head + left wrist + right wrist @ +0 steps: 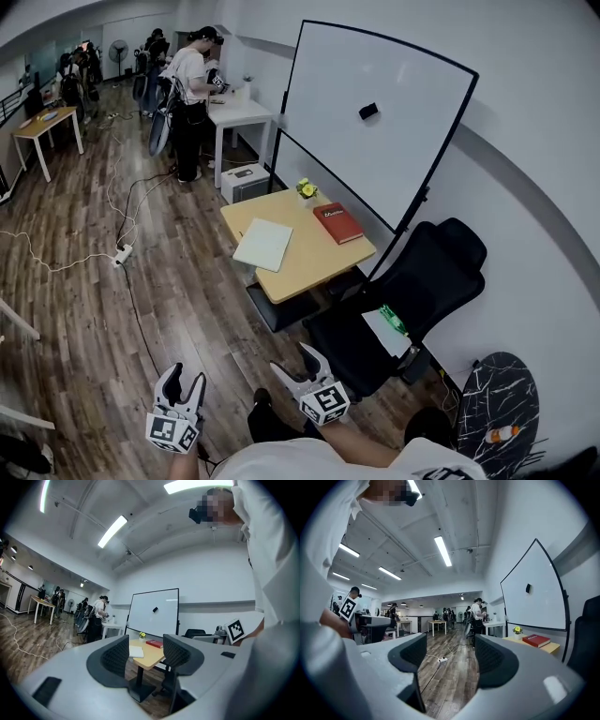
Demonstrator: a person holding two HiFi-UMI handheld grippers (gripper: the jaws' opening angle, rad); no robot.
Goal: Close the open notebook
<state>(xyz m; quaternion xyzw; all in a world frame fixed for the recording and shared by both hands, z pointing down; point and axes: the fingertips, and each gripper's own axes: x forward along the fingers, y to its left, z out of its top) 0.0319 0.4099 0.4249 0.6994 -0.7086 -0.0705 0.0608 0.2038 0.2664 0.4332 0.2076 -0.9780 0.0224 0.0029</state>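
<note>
The left gripper (pixel 185 377) and right gripper (pixel 295 361) are hanging open and empty, well apart from the desk (pixel 309 264). The black office chair (pixel 427 277) is standing between, risking a bump. Farther off, the white notebook (pixel 263 244) is lying near the desk's edge, liable to slide off; the red book (pixel 337 222) is inviting a mix-up.

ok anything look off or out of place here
The white notebook lies askew, one corner seemingly over the edge of the table. A green bottle lies on the seat of the black chair.
</note>
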